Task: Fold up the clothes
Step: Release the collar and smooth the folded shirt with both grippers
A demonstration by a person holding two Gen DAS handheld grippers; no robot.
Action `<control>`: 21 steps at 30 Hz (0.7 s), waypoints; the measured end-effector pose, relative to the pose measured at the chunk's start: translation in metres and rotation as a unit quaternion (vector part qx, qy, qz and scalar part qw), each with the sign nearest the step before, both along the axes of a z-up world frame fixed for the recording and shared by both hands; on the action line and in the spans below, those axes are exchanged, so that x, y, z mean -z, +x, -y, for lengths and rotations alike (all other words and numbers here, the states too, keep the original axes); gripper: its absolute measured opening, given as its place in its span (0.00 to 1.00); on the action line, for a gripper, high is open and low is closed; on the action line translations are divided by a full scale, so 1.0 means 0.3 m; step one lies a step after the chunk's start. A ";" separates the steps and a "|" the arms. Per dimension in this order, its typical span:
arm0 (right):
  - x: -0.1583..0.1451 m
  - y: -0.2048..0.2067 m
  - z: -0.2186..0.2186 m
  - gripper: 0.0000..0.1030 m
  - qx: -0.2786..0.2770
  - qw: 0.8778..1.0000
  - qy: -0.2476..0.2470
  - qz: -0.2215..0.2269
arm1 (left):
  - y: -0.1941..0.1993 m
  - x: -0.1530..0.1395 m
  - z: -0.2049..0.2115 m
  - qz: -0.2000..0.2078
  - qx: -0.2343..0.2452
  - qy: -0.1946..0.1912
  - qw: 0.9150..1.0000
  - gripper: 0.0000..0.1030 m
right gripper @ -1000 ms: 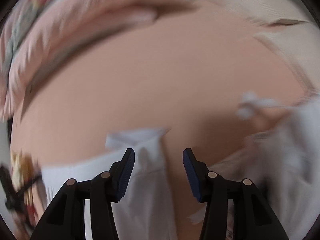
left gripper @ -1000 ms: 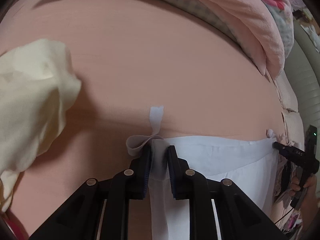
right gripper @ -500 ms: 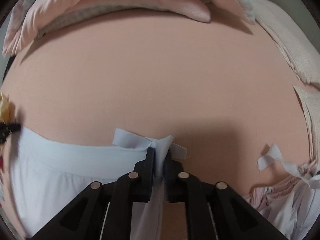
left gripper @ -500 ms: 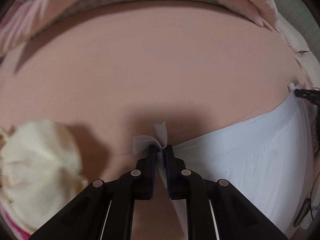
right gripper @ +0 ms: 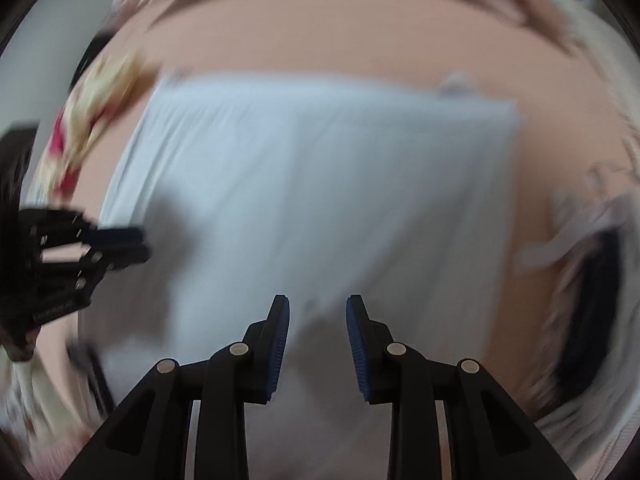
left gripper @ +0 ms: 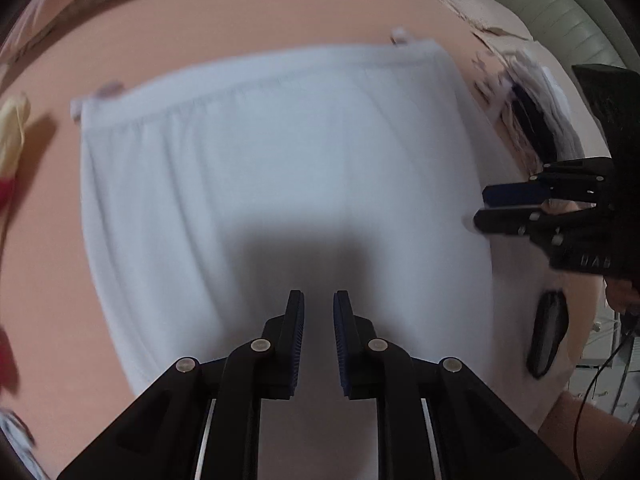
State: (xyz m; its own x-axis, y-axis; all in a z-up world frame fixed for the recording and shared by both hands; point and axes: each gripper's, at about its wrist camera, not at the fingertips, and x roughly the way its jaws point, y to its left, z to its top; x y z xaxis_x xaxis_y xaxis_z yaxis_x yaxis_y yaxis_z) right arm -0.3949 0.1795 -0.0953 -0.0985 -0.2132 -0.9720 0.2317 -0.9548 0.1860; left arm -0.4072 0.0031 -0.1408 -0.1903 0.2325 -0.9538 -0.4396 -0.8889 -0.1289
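Skirt [left gripper: 280, 168] lies spread flat on the pink sheet [left gripper: 248, 16], waistband at the far end, directly ahead of both the left gripper [left gripper: 319, 308] and right gripper [right gripper: 318, 312], each spread apart and holding nothing.

Below my fingers a peach sheet [left gripper: 248, 16] covers the bed. On it the pale blue garment [left gripper: 280, 152] lies spread flat. Left of the garment sits a yellow cloth [left gripper: 12, 132]; right of it, more clothes [left gripper: 532, 104].
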 end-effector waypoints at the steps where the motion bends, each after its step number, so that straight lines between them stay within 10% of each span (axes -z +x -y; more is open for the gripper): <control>1: 0.025 0.032 0.020 0.28 -0.013 1.000 0.010 0.008 | 0.013 0.008 -0.001 -0.002 -0.003 -0.002 1.000 0.13; 6: 0.050 0.007 0.031 0.28 -0.027 0.999 0.034 -0.020 | 0.069 0.046 -0.002 -0.014 -0.019 -0.013 1.000 0.13; 15: -0.007 -0.347 -0.141 0.27 0.114 0.989 0.037 -0.089 | -0.348 0.036 0.134 -0.017 -0.119 -0.001 0.993 0.16; 21: -0.114 -0.378 -0.107 0.30 0.081 0.993 -0.004 -0.090 | -0.226 0.040 -0.047 -0.014 -0.024 0.013 1.000 0.17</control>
